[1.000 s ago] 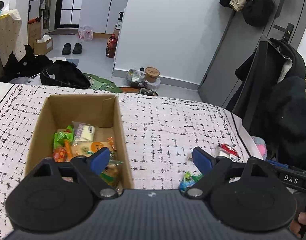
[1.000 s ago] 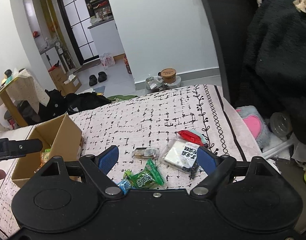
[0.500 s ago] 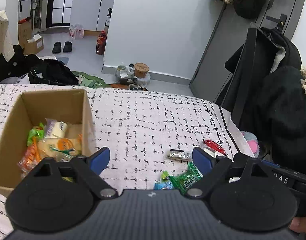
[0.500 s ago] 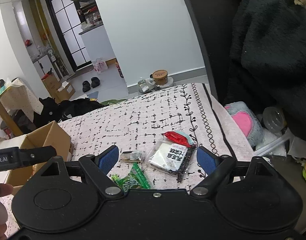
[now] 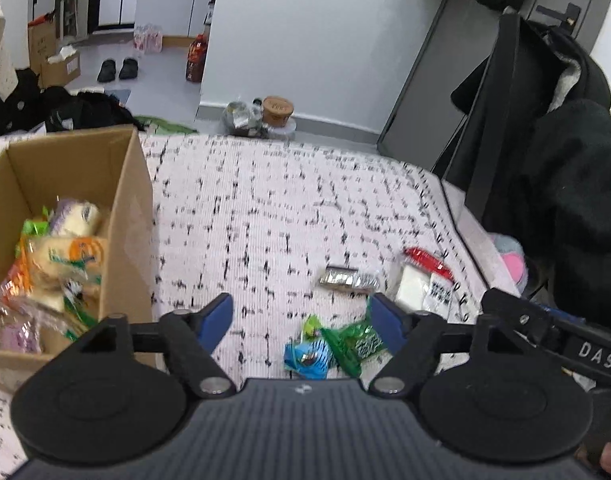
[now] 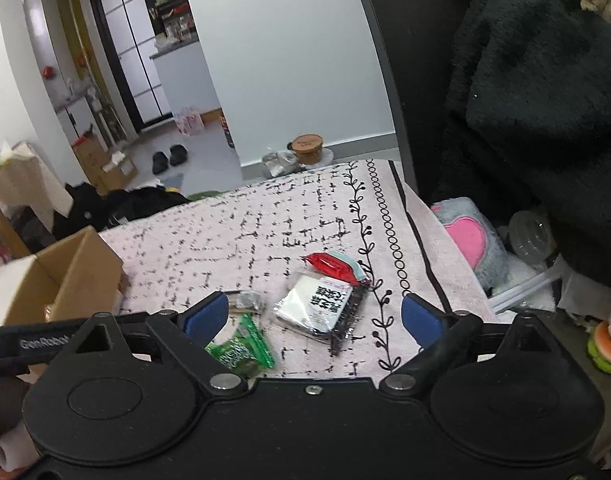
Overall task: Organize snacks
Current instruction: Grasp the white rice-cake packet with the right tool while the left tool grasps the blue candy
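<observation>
A cardboard box (image 5: 131, 216) holding several snack packets stands at the left on the patterned cloth; it also shows in the right wrist view (image 6: 81, 268). Loose snacks lie to its right: a blue packet (image 5: 307, 358), a green packet (image 5: 355, 344), a silver bar (image 5: 347, 280), a white packet (image 5: 423, 292) and a red packet (image 5: 427, 260). My left gripper (image 5: 301, 320) is open and empty above the cloth, just behind the blue and green packets. My right gripper (image 6: 313, 316) is open and empty over the white packet (image 6: 321, 306), with the green packet (image 6: 241, 346) and red packet (image 6: 331, 266) nearby.
The cloth-covered table (image 5: 285, 208) ends at the right, where dark coats (image 5: 565, 184) hang on a chair. A pink and grey plush (image 6: 471, 236) and a plastic bin lie right of the table. Bags, shoes and boxes are on the floor beyond.
My left gripper has moved right, from over the box to the loose snacks. My right gripper has moved right and closer to the white packet. Both stay open.
</observation>
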Demonstrator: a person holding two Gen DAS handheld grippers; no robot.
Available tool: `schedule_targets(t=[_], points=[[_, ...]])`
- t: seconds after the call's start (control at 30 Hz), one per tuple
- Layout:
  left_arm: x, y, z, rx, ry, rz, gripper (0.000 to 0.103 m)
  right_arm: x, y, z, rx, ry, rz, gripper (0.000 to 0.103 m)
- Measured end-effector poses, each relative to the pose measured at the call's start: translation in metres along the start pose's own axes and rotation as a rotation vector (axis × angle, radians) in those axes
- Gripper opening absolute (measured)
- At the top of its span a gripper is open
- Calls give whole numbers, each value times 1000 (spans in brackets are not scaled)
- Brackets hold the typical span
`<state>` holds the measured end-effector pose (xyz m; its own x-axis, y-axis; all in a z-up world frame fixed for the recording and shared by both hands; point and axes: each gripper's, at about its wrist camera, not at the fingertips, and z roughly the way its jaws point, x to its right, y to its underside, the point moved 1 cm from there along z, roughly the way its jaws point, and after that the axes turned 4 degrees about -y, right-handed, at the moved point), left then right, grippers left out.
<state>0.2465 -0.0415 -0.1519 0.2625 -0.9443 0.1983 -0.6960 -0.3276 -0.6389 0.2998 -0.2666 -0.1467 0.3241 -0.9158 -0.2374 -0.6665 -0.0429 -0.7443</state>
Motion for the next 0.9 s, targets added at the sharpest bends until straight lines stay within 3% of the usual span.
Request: schedule_targets(t=[0.7, 0.9], points=[[6, 29, 57, -126, -7, -35, 42, 11, 13, 12, -53, 6, 50, 93], [5, 32, 68, -130, -6, -36, 40, 8, 12, 20, -67, 14, 48, 93]])
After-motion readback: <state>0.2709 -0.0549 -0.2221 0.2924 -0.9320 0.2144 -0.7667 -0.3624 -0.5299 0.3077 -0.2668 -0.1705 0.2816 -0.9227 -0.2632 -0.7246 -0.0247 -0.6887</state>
